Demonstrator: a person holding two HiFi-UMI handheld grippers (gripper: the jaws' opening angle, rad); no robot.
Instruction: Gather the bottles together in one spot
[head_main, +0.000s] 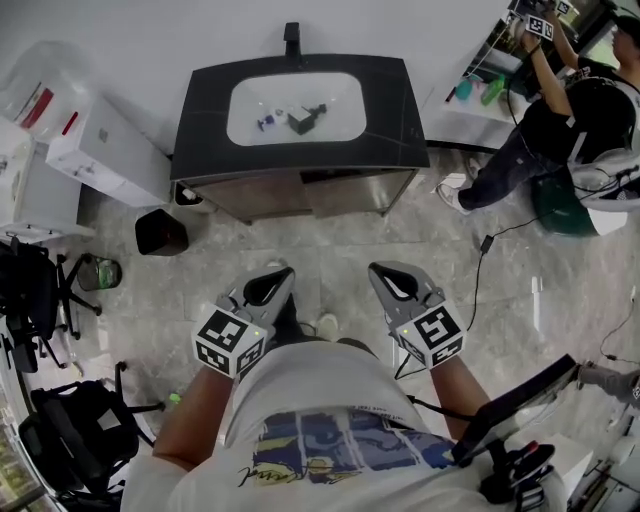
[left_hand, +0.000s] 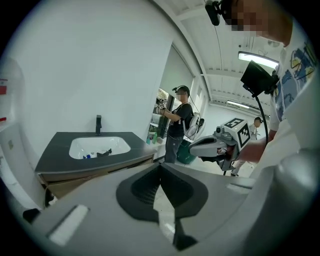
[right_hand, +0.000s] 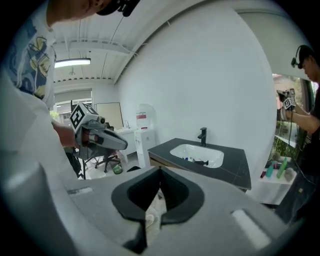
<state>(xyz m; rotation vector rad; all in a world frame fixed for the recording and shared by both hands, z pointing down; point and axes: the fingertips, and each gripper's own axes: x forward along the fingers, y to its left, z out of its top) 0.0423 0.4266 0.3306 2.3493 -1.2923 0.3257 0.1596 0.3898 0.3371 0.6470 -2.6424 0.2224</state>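
Small bottles (head_main: 270, 122) lying in white oval sink basin (head_main: 250, 95), well apart from both tongs, ahead of them across grey marbled floor (head_main: 330, 250). Left gripper (head_main: 281, 272) clenched tight, nothing between jaws. Right gripper (head_main: 381, 270) clenched too, empty. Both held side by side in front of torso, forearms extended, tips tilted a little downward toward vanity. Matte black countertop (head_main: 390, 100), black faucet (head_main: 292, 40) at back edge, wood-tone cabinet front (head_main: 300, 192). Jaw pads dark and ribbed, gripper bodies smooth grey. Bottle details too small to tell.
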